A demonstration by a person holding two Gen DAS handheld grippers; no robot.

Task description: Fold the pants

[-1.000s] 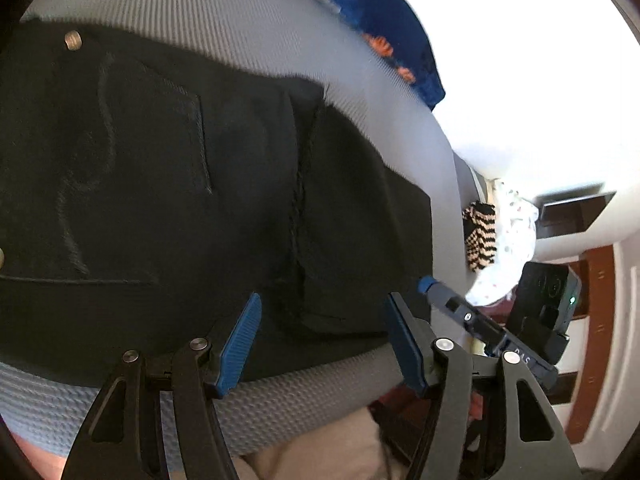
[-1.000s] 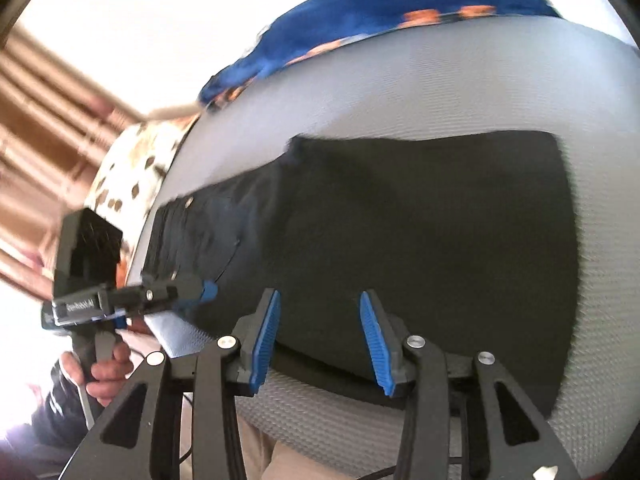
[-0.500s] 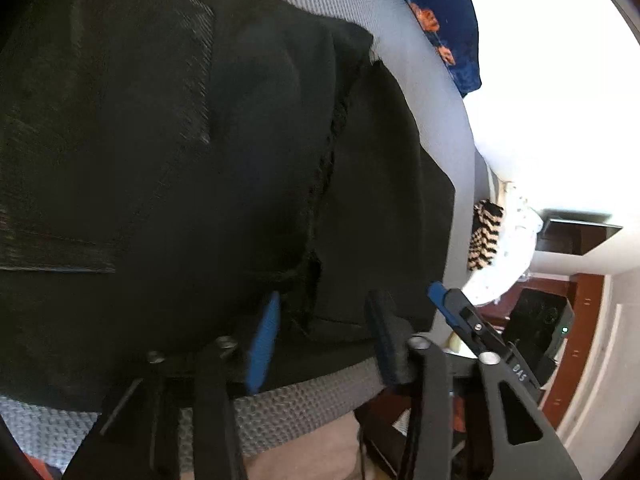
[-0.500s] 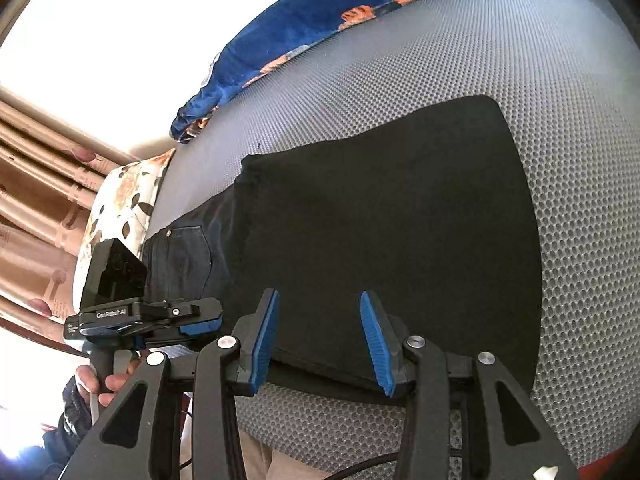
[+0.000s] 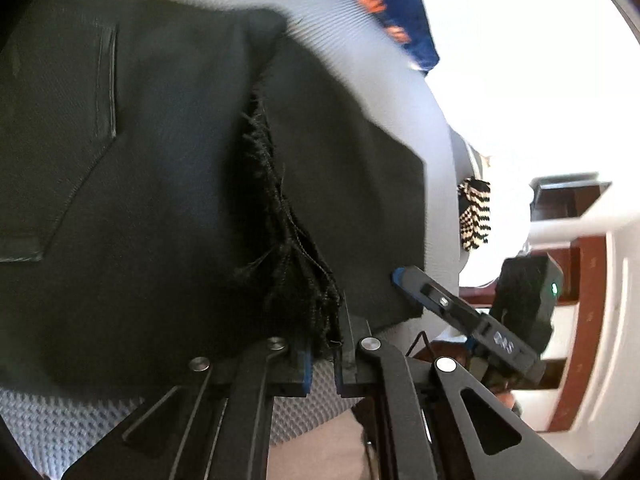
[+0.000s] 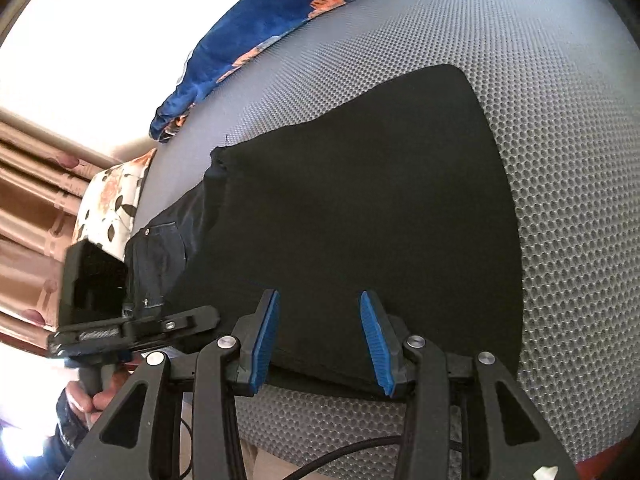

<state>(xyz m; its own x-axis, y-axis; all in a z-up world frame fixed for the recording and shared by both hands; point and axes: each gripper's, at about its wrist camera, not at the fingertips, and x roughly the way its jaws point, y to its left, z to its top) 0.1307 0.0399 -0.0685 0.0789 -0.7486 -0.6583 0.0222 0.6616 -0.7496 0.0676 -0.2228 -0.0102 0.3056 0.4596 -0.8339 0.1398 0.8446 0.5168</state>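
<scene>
Left wrist view is showing the left gripper [image 5: 322, 354] pinching the frayed hem [image 5: 288, 248] of the black pants [image 5: 140, 200], which are lying on the grey mesh mat [image 6: 560, 160]. The right gripper [image 6: 320, 336] is sitting half open over the near edge, holding nothing. Those loose threads may be slipping out, and the fold could be flopping crooked.

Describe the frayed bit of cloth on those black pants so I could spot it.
Start at the grey mesh mattress and the black folded pants on it. Right of the stitched back pocket, the ragged, thread-fringed hem runs to the near edge, pinched by the left gripper.
</scene>
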